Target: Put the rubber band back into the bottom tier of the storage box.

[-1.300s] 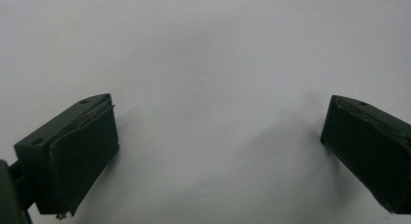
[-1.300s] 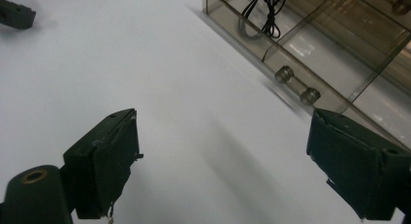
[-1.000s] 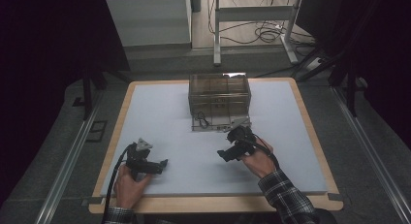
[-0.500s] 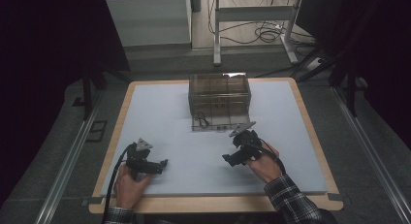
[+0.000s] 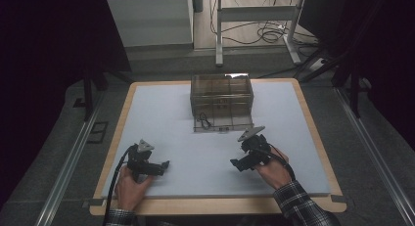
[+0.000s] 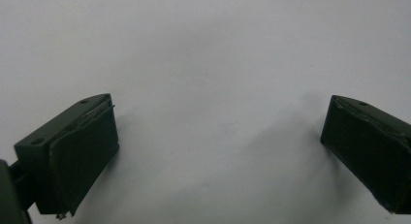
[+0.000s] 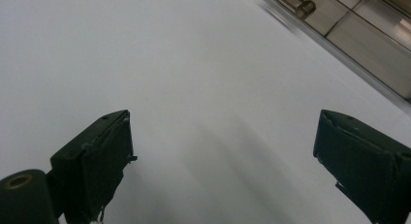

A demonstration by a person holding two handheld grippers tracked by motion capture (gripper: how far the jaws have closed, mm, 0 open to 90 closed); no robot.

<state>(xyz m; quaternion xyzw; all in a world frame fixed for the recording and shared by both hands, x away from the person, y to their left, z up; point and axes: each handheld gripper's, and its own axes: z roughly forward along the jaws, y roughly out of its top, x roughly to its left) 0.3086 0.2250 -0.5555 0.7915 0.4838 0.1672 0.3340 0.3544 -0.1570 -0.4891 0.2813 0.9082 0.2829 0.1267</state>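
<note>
A clear brownish plastic box point(image 5: 221, 100) with inner dividers stands at the middle back of the white table top point(image 5: 205, 147); its front panel lies folded down flat, with a small dark wire piece point(image 5: 204, 120) on it. My left gripper point(image 5: 165, 165) rests near the front left, held by a hand, its jaws wide open over bare surface point(image 6: 218, 136). My right gripper point(image 5: 235, 164) is at the front right, tilted down and leftward, also open with nothing between its jaws point(image 7: 223, 156). The box's edge point(image 7: 349, 35) shows at the upper right of the right gripper view.
A wooden rim point(image 5: 215, 204) frames the table. Beyond it are a metal table frame point(image 5: 254, 25) and cables point(image 5: 269, 35) on the floor. Dark curtains point(image 5: 44, 64) flank both sides. A rail point(image 5: 68, 157) runs along the floor at left.
My right gripper has drawn back from the box toward the front edge and slightly right. The left gripper has stayed still.
</note>
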